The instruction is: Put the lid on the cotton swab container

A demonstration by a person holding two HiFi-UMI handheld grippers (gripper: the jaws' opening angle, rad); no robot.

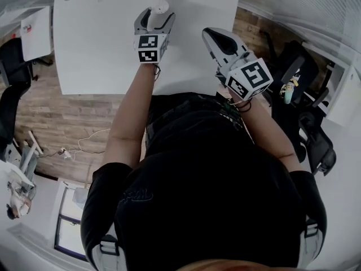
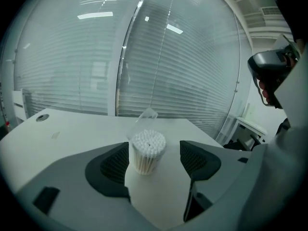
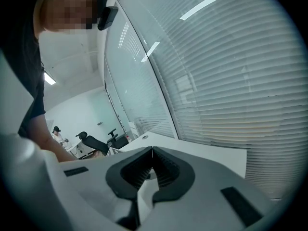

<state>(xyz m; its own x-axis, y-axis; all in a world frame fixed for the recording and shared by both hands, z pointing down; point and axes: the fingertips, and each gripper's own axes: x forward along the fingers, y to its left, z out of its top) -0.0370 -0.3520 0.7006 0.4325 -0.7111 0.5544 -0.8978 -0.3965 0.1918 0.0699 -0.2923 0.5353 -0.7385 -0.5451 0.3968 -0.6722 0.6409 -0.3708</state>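
1. We are holding the left gripper (image 2: pixel 155 153) wide open. Its dark ribbed pads (image 2: pixel 115 165) are flanking, not pressing, the cotton swab container (image 2: pixel 148 146), a clear round tub packed with white tips. It is standing upright on the smooth white table (image 2: pixel 77 129), nearer the left pad.
2. Just beyond the fingertips, the clear lid (image 2: pixel 146 117) is standing tilted behind it.
3. We are pointing the right gripper (image 3: pixel 152 160) slightly downward, its ribbed jaws closed together, empty.

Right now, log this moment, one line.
left hand-held gripper: open, framing cotton swab container | right hand-held gripper: shut | lid: not on
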